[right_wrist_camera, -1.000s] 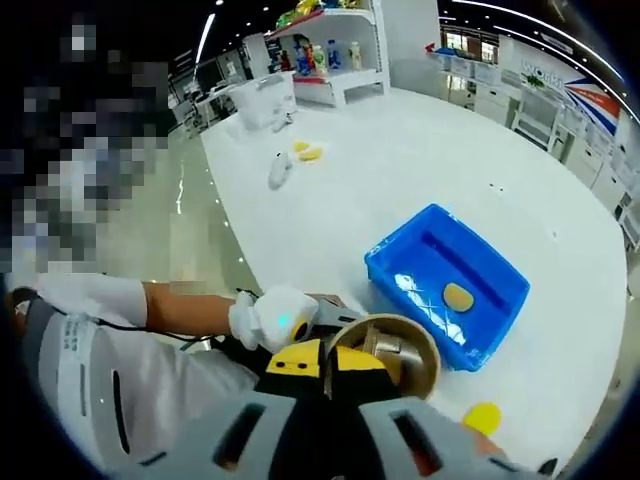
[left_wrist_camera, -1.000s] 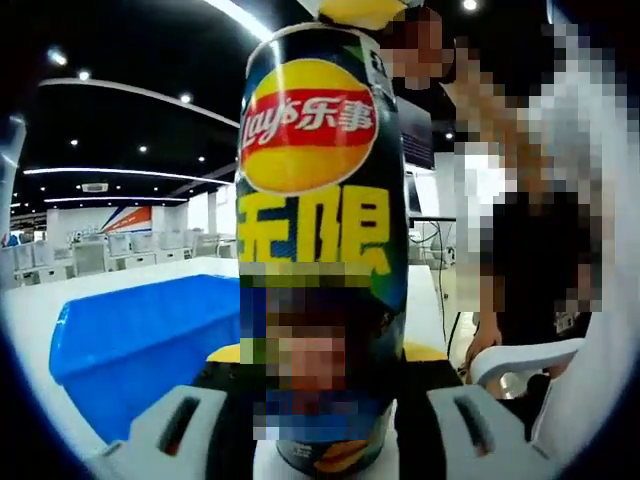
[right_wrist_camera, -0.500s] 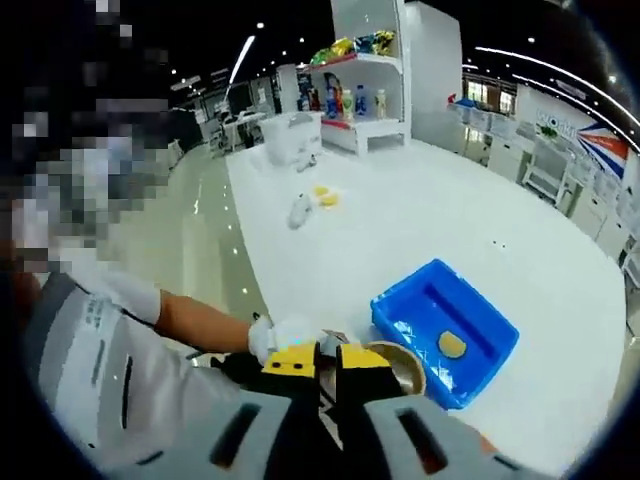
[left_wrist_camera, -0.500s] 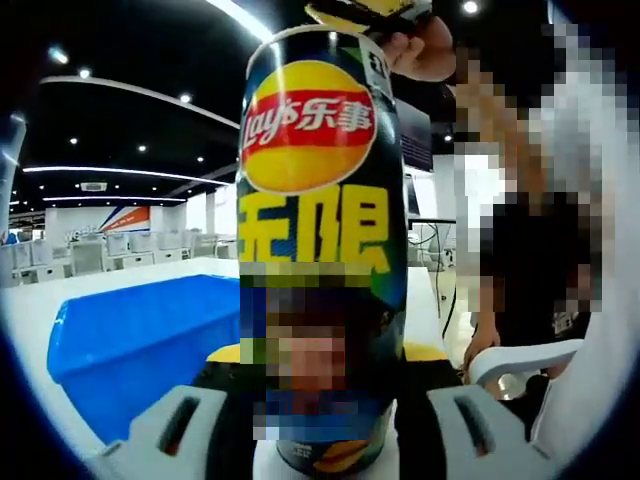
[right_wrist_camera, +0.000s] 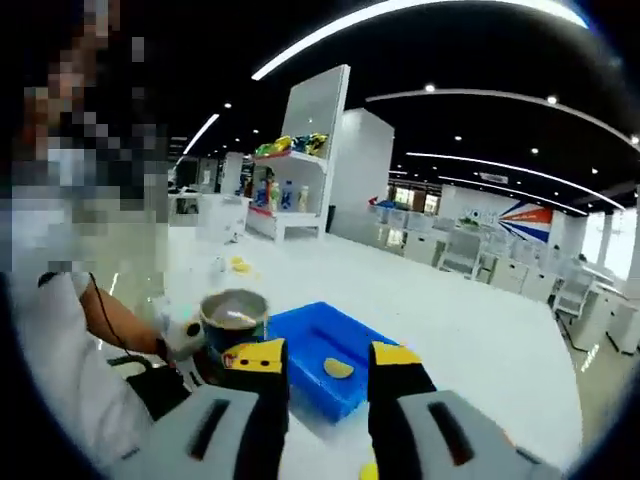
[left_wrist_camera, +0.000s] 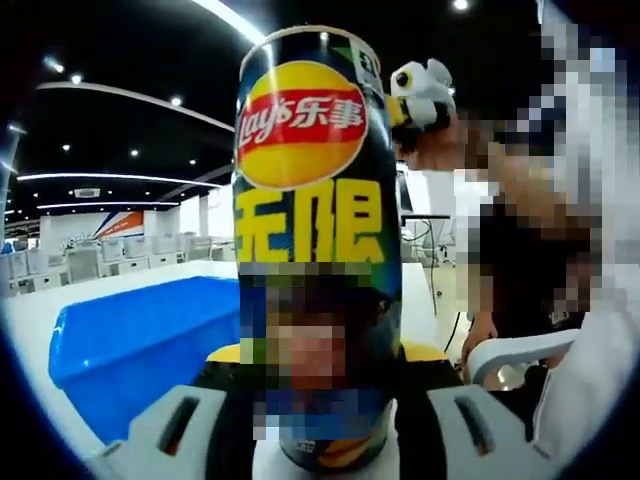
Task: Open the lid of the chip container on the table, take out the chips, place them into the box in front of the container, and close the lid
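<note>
Since a second ago, the right tool (right_wrist_camera: pixel 320 385) has risen from just above the chip container's mouth and levelled out, so the right gripper view now looks across the room instead of down onto the worktop. In the left gripper view, the yellow-tipped tool that sat over the can's top edge is now up and off to the right (left_wrist_camera: pixel 420 95), clear of the rim.

The left tool (left_wrist_camera: pixel 320 425) is closed around the lower body of the chip container (left_wrist_camera: pixel 318 250), its grey jaws pressed against either side of the can, holding it upright. The right tool's jaws stand spread, with a clear gap between the yellow-and-black tips; nothing shows between them.

The chip container is a tall dark can with a red-and-yellow Lay's logo and large yellow characters. In the right gripper view its open top (right_wrist_camera: pixel 233 312) shows a silvery inside and no lid. It stands on the white worktop (right_wrist_camera: pixel 470 340), just beside the blue box (right_wrist_camera: pixel 325 365). One yellowish chip (right_wrist_camera: pixel 338 369) lies in the box. In the left gripper view, the blue box (left_wrist_camera: pixel 140 345) sits behind and to the left of the can.
</note>
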{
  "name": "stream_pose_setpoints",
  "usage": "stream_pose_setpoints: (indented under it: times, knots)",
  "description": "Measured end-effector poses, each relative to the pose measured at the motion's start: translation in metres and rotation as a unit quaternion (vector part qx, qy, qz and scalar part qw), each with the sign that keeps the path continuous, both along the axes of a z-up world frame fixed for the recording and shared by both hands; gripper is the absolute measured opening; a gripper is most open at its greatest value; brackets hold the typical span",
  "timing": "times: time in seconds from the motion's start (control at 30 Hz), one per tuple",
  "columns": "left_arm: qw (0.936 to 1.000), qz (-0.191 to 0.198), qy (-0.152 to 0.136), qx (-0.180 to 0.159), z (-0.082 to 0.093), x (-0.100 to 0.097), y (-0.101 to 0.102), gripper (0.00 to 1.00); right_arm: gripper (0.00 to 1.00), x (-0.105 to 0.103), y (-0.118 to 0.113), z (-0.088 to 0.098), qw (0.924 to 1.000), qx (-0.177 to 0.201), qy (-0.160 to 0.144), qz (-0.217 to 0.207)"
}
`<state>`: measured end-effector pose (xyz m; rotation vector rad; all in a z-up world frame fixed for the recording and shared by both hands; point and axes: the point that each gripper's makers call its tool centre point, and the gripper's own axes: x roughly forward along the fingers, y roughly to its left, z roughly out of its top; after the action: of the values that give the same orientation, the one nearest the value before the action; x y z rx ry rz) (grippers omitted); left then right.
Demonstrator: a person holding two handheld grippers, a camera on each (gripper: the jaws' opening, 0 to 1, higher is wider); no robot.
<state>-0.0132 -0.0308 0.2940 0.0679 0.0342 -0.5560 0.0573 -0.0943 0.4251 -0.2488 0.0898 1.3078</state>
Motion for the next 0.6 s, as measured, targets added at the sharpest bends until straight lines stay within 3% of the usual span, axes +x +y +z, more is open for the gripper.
stream_pose_setpoints:
  times: [0.07, 0.13, 0.27, 0.37, 0.43, 0.6]
  knots:
    - [1.0, -0.001, -0.001, 0.002, 0.0, -0.001, 0.0, 0.54, 0.37, 0.011, -0.009, -0.027, 0.9997, 0.004, 0.002, -0.025]
    - [1.0, -0.003, -0.002, 0.002, 0.0, -0.002, 0.0, 0.54, 0.41, 0.017, -0.016, -0.054, 0.9983, 0.013, 0.035, -0.043]
    - [0.9999, -0.011, -0.004, -0.003, 0.005, -0.004, 0.0, 0.57, 0.49, 0.027, -0.023, -0.091, 0.9972, 0.003, 0.042, -0.062]
    - [0.9998, -0.014, -0.006, -0.009, 0.008, -0.004, 0.002, 0.6, 0.55, 0.036, -0.028, -0.111, 0.9962, -0.017, 0.029, -0.08]
    - [0.9999, -0.013, -0.008, -0.002, 0.008, -0.004, 0.002, 0.61, 0.6, 0.037, -0.028, -0.116, 0.9953, 0.005, 0.046, -0.085]
    - [0.9999, -0.009, -0.01, 0.005, 0.01, -0.005, 0.005, 0.61, 0.6, 0.042, -0.03, -0.138, 0.9939, -0.01, 0.055, -0.096]
